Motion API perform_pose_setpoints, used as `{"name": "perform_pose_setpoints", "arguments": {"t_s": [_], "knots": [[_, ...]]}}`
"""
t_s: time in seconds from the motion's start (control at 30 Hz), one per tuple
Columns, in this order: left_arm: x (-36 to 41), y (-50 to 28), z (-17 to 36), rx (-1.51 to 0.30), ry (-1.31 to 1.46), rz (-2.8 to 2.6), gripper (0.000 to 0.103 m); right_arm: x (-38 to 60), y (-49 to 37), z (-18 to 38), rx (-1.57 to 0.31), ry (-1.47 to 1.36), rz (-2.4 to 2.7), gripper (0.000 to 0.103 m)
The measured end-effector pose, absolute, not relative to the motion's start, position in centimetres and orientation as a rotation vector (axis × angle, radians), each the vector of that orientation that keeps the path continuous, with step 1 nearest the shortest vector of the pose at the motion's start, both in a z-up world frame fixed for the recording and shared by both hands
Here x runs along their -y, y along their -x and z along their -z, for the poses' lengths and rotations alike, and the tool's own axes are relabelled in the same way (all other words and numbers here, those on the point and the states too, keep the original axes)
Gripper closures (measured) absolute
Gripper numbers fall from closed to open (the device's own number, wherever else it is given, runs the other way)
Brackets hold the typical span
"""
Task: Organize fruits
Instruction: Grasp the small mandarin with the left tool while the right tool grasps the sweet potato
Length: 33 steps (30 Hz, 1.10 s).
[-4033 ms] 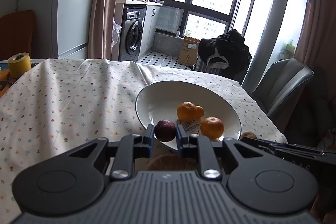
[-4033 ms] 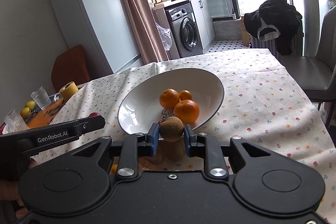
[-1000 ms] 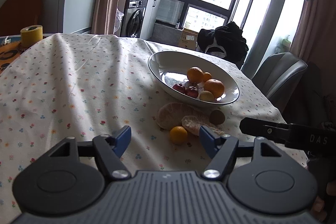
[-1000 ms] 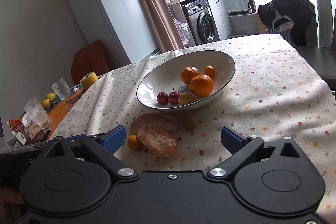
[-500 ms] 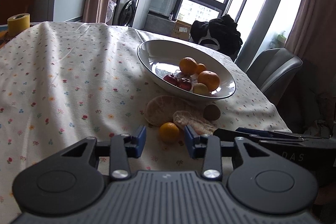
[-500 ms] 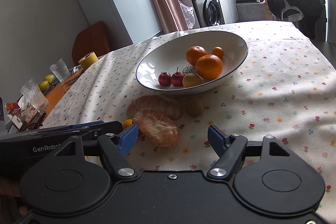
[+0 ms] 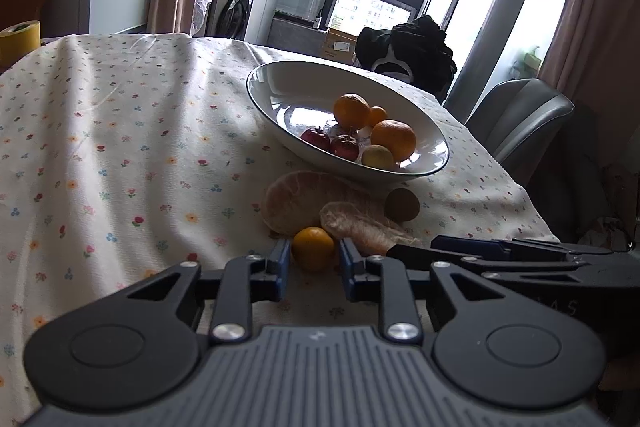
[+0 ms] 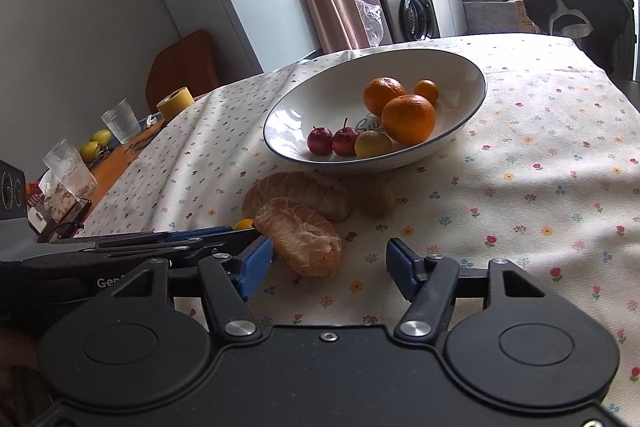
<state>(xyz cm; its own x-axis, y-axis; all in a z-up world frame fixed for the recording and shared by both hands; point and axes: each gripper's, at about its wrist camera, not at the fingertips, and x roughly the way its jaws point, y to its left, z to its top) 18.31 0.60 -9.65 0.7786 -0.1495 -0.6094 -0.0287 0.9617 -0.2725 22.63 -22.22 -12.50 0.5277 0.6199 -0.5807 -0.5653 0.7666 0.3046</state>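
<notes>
A white bowl (image 7: 276,99) (image 8: 468,71) on the flowered tablecloth holds oranges (image 7: 394,139), two small red fruits (image 7: 344,147) and a yellowish fruit (image 7: 377,157). In front of it lie two peeled citrus pieces (image 7: 304,201) (image 8: 300,237), a brown kiwi (image 7: 402,205) (image 8: 376,201) and a small orange (image 7: 313,247). My left gripper (image 7: 313,259) has its jaws close around the small orange, touching or nearly so. My right gripper (image 8: 328,263) is open, with the nearer peeled piece between its fingers, untouched.
A yellow tape roll (image 8: 175,103), glasses (image 8: 120,125) and lemons (image 8: 90,149) stand at the table's far left. A grey chair (image 7: 520,123) and dark clothes (image 7: 406,51) are beyond the far edge. The table's right edge drops off near the chair.
Both grippers let go of their fruits at the bowl, drew back and opened. The left has since come forward and narrowed around the small orange; the right has lowered toward the peeled piece.
</notes>
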Motion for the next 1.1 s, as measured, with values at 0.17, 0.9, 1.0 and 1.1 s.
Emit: {"name": "perform_pose_setpoints", "arguments": {"t_s": [0.17,0.9,1.0,1.1], "knots": [[-0.7,-18.2,9.7,-0.671,0.277,0.064,0.081,21.5,-22.9,12.7,-0.724,-0.060,-0.718,0.045],[-1.1,-18.2,9.6,-0.671,0.294,0.063,0.082,20.8,-22.9,12.8,-0.695,0.002,-0.803,0.062],[-1.2,-18.1,9.5,-0.670,0.295,0.065,0.082,20.6,-22.8,12.8,-0.689,0.016,-0.797,0.064],[-1.2,-17.9,9.3,-0.663,0.293,0.064,0.082,20.5,-22.6,12.8,-0.686,0.022,-0.789,0.065]]}}
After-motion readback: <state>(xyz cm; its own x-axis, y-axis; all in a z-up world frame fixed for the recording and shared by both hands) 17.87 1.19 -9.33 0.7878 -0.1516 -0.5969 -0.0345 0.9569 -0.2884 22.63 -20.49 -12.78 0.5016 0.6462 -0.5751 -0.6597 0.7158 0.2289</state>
